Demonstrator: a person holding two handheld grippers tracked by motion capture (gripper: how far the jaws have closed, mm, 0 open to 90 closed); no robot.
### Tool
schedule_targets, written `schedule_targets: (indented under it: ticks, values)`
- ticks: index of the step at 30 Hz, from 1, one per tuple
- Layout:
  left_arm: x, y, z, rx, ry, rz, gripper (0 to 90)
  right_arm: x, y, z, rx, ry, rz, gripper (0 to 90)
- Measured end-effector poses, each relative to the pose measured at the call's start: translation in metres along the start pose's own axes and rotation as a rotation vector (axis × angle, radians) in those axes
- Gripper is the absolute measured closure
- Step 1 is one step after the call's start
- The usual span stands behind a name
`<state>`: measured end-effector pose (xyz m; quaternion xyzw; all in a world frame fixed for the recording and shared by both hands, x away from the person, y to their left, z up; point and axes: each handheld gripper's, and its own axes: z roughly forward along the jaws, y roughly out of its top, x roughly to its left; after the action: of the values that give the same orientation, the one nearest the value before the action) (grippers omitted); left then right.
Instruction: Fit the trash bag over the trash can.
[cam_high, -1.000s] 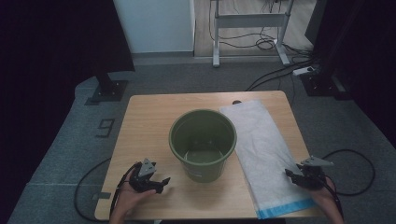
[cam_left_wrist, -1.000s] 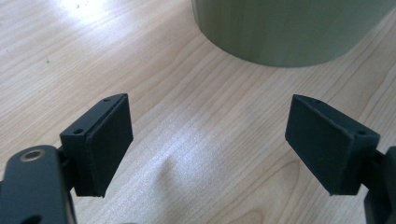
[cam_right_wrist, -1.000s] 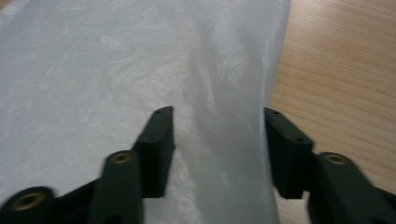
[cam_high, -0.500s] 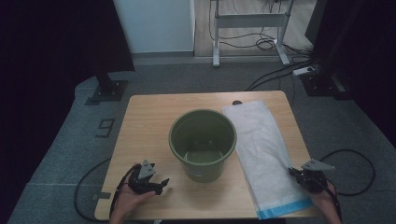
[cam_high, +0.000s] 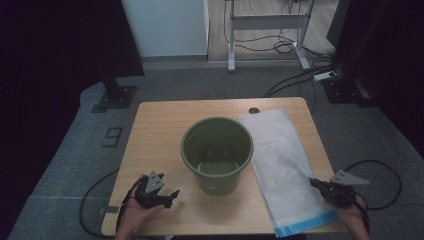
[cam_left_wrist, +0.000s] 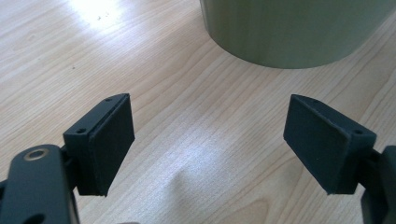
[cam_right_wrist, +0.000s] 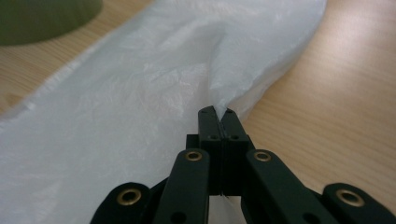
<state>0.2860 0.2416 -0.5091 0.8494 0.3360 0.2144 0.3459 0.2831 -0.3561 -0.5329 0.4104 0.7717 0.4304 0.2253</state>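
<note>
A dark green bucket (cam_high: 217, 152) stands upright in the middle of the wooden table (cam_high: 155, 130). A long white plastic bag (cam_high: 282, 160) with a blue strip at its near end lies flat to the bucket's right. My right gripper (cam_high: 316, 184) sits at the bag's right edge near the front. In the right gripper view it (cam_right_wrist: 218, 114) is shut on a pinched fold of the bag (cam_right_wrist: 140, 93). My left gripper (cam_high: 172, 197) rests low at the front left, pointing toward the bucket. Its jaws (cam_left_wrist: 210, 135) stand wide open over bare wood, short of the bucket's base (cam_left_wrist: 289, 32).
A small dark round hole (cam_high: 254, 110) sits at the table's far edge. Past the table are grey carpet, a stand base (cam_high: 116, 96), a metal desk frame (cam_high: 267, 22) and floor cables (cam_high: 320, 77). Each gripper's cable trails off the front edge.
The right gripper's jaws have closed on the bag's right edge, raising a small fold there. The left gripper has stayed in place, open.
</note>
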Motion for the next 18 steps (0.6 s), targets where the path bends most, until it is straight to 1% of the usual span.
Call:
schedule_targets:
  ticks: [5,12,18]
  values:
    - [0.002,-0.001,-0.001,-0.003,0.004,-0.002,16.2,0.004,0.01,-0.01,-0.056,0.018,-0.005,89.0]
    - [0.001,0.0,-0.001,-0.008,0.004,-0.002,16.2,0.009,0.018,-0.019,-0.105,0.028,-0.022,89.0]
    - [-0.001,0.001,-0.001,-0.013,0.009,-0.005,16.3,0.014,0.03,-0.027,-0.153,0.038,-0.04,89.1]
